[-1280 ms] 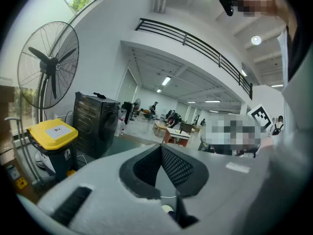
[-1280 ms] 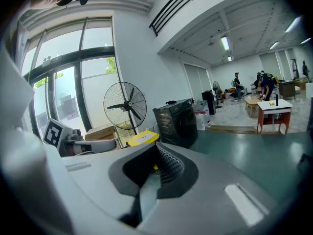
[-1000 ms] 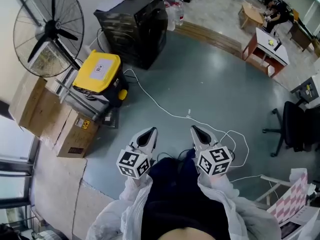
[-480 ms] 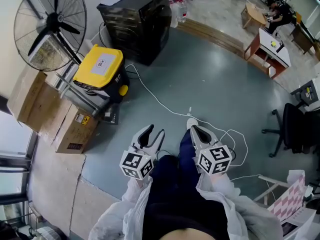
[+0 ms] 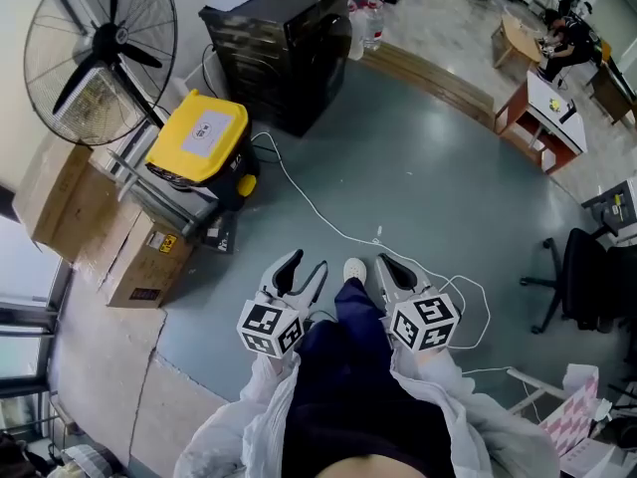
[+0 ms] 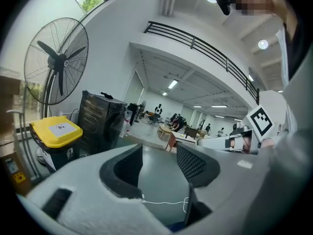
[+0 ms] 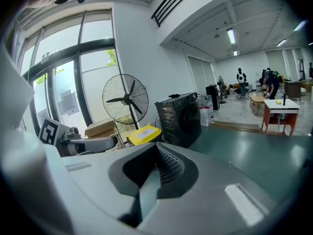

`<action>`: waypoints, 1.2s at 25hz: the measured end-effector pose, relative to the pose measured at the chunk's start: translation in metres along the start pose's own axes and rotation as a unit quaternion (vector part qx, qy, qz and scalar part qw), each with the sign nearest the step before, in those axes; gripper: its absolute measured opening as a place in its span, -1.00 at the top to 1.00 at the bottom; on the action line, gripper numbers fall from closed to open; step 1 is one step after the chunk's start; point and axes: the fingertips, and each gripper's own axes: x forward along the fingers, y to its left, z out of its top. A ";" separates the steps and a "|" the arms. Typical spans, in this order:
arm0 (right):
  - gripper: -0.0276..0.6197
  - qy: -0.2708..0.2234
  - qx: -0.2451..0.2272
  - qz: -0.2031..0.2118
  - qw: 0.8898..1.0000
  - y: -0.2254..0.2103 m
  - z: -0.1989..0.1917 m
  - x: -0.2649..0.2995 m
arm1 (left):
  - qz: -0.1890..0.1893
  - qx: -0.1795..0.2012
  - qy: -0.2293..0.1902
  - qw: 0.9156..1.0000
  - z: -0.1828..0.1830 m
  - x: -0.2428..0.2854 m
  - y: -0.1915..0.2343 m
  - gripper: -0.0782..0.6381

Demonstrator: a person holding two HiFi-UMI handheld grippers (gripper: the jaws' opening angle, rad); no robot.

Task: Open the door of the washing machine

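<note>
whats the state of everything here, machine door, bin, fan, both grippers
washing machine: door shut, well away from both grippers
bin: yellow lid down
fan: blades look still
left gripper: jaws opening, nothing between them
right gripper: shut, empty

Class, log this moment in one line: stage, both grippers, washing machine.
stage: approach | left gripper: opening, empty | right gripper: shut, empty | washing machine: far across floor, door shut

Black washing machine [image 5: 284,48], yellow-lidded bin [image 5: 199,137] near it, standing fan [image 5: 100,48]
</note>
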 end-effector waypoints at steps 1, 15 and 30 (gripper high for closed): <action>0.88 0.000 0.002 0.001 1.000 -0.006 0.003 0.008 | 0.001 0.001 0.001 1.000 0.003 0.008 0.005 0.19; 0.88 -0.001 0.002 0.028 1.000 -0.121 0.106 0.132 | 0.014 0.010 -0.007 1.000 0.085 0.170 0.067 0.16; 0.88 -0.007 0.001 0.035 0.999 -0.196 0.143 0.186 | 0.009 0.009 0.002 1.000 0.100 0.268 0.087 0.14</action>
